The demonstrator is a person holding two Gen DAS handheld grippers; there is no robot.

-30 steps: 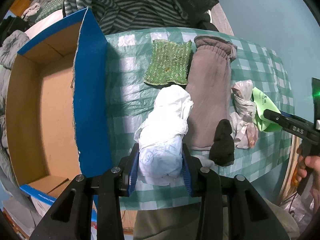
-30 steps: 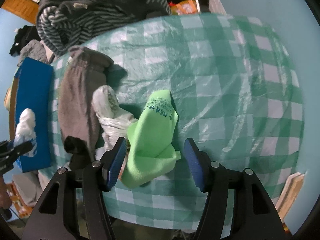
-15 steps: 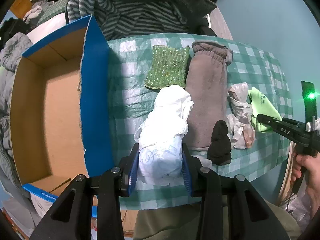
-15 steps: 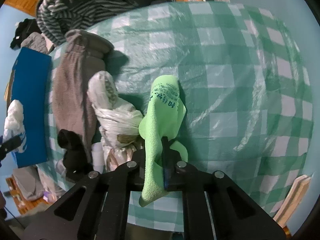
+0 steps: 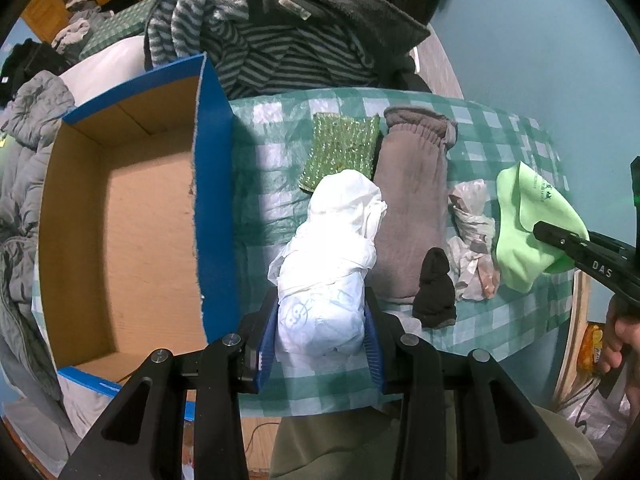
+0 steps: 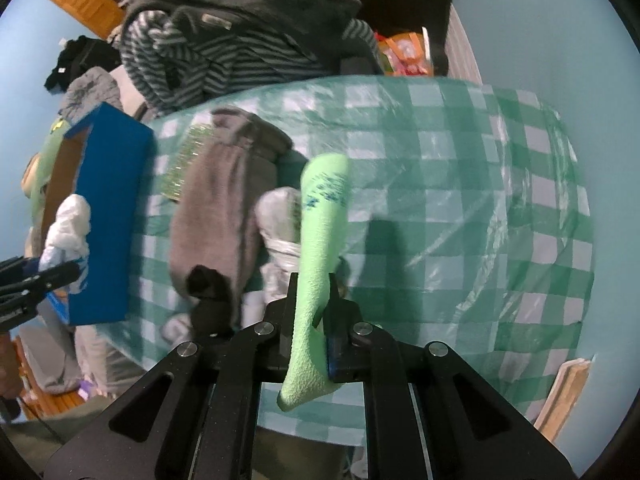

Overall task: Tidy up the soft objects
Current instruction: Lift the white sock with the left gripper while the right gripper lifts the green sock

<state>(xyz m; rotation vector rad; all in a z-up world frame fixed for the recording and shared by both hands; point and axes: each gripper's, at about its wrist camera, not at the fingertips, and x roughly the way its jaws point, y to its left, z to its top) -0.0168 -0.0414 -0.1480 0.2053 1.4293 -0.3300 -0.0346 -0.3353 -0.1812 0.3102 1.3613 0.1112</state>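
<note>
My left gripper (image 5: pixel 320 326) is shut on a white bundled cloth (image 5: pixel 332 256) and holds it above the table's near edge, beside the open blue cardboard box (image 5: pixel 120 208). My right gripper (image 6: pixel 314 300) is shut on a light green cloth (image 6: pixel 320 236) and holds it lifted off the checkered table (image 6: pixel 460 200); it also shows in the left wrist view (image 5: pixel 528 228). On the table lie a grey garment (image 5: pixel 412 200), a green knitted square (image 5: pixel 342 152), a black sock (image 5: pixel 436 288) and a crumpled grey-white cloth (image 5: pixel 472 236).
A pile of striped and dark clothes (image 5: pixel 288 32) lies behind the table. Grey bedding (image 5: pixel 20 168) lies left of the box. A blue wall (image 6: pixel 540 40) runs along the table's right side.
My right gripper shut on the green cloth and lifted it off the table. My left gripper rose slightly with the white bundle, still beside the box.
</note>
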